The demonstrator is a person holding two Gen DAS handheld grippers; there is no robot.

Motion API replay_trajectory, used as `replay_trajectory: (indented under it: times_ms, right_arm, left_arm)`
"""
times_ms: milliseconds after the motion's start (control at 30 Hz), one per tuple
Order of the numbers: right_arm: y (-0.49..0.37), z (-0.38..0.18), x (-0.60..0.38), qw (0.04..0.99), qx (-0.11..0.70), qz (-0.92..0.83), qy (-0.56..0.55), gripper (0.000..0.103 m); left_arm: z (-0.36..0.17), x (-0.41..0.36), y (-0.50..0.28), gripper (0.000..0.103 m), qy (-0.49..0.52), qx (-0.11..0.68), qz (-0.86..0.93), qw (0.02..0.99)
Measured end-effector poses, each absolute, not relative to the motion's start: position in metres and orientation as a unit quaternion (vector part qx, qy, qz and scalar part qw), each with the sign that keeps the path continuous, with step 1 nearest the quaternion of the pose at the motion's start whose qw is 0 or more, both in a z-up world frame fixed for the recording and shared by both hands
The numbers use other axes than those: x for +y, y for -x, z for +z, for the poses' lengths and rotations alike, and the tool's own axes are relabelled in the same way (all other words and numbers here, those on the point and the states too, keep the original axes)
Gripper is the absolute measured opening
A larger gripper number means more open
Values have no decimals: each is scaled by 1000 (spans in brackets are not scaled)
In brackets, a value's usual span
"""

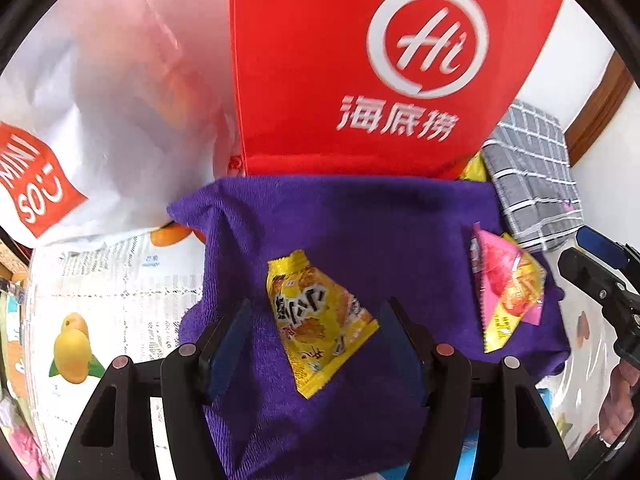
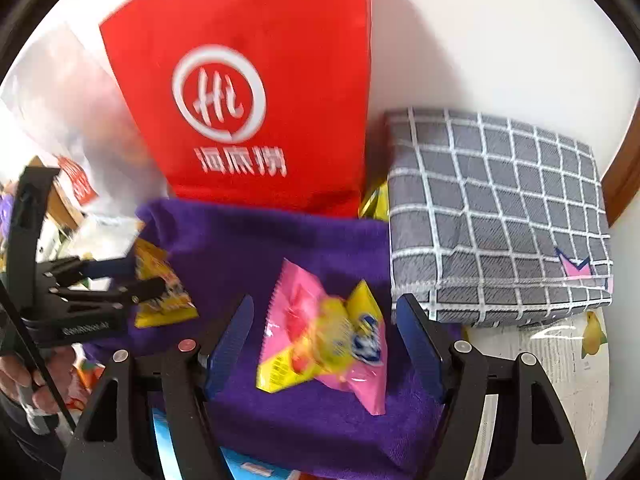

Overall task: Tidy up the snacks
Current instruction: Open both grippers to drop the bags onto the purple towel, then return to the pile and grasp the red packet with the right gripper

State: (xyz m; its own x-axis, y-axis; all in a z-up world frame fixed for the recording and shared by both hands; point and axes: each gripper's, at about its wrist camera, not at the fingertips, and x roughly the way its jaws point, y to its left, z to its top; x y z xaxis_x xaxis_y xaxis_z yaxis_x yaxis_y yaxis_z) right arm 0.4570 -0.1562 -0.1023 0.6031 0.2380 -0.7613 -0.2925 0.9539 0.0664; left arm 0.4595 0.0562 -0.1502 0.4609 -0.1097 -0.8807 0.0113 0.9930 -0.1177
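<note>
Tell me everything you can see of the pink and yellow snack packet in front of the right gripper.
The pink and yellow snack packet is a small, glossy plastic pouch with serrated sealed ends, a yellow panel and a blue-white mark. It looks sealed and puffy. It lies tilted on the purple terry towel, between the open blue pads of the right gripper, which do not press on it. Its print is blurred. The grey checked cloth lies beside it.

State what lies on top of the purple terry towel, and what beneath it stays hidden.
On the purple terry towel lie a yellow snack packet and a pink-and-yellow snack packet. Whatever the towel covers cannot be seen.
</note>
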Motion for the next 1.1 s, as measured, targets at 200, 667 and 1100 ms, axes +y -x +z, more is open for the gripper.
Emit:
replay_trajectory:
  times_ms: [200,667,1100]
  right_arm:
    - [-440,-81,-151,911,387,136,36,73]
    - [-332,-66,-151,923,359,125,62,73]
    - [-253,-149,-152,877,455,152,-10,73]
  left_arm:
    - [-122,45,-438,65,44,485,-51,872]
    - [-103,62,-345,65,85,494,-67,863]
    - [-90,56,-261,70,86,483,-76,868]
